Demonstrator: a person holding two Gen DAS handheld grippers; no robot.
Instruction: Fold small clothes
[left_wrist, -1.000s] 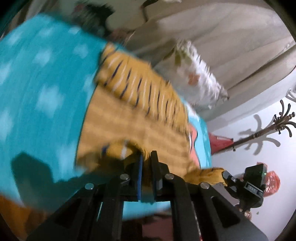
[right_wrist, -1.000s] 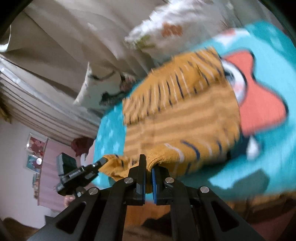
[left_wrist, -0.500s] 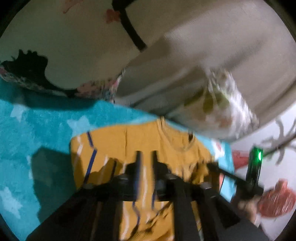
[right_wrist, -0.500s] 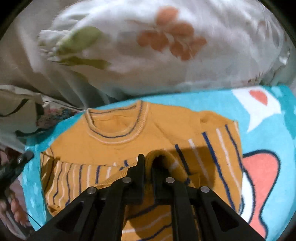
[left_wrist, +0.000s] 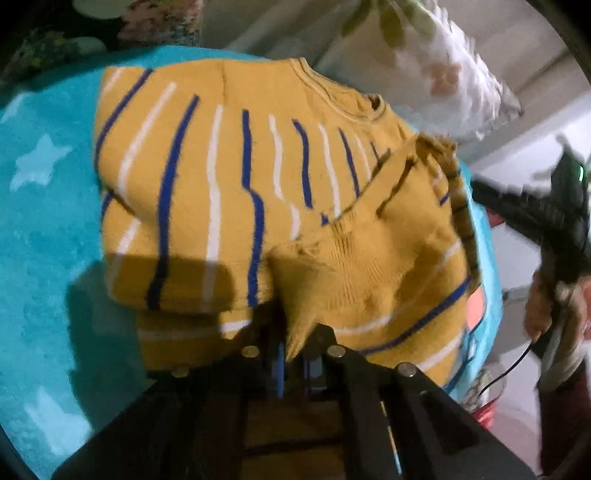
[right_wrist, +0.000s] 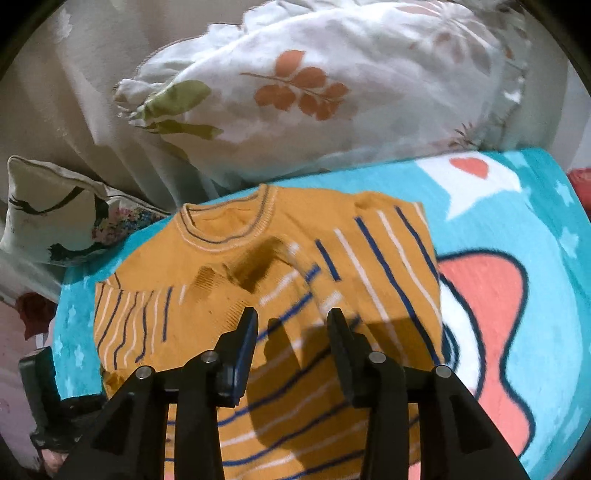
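Observation:
A small mustard-yellow sweater (left_wrist: 229, 192) with blue and white stripes lies on a turquoise blanket (left_wrist: 44, 221), its sleeves folded over the body and its neckline toward the pillows. My left gripper (left_wrist: 293, 363) is shut on a bunched fold of the sweater's lower edge. In the right wrist view the sweater (right_wrist: 369, 266) lies just beyond my right gripper (right_wrist: 291, 325), which is open and empty above the fabric. The right gripper also shows at the right edge of the left wrist view (left_wrist: 546, 218), held by a hand.
A white pillow with leaf print (right_wrist: 314, 88) and a second printed cushion (right_wrist: 48, 221) lie just behind the sweater. The blanket has a pink cartoon shape (right_wrist: 487, 314) to the right. Its edge drops off at the right (left_wrist: 487, 295).
Both grippers carried the hem up toward the neckline, folding the sweater. The right gripper has opened and let go of the fabric. The left gripper stays shut on it.

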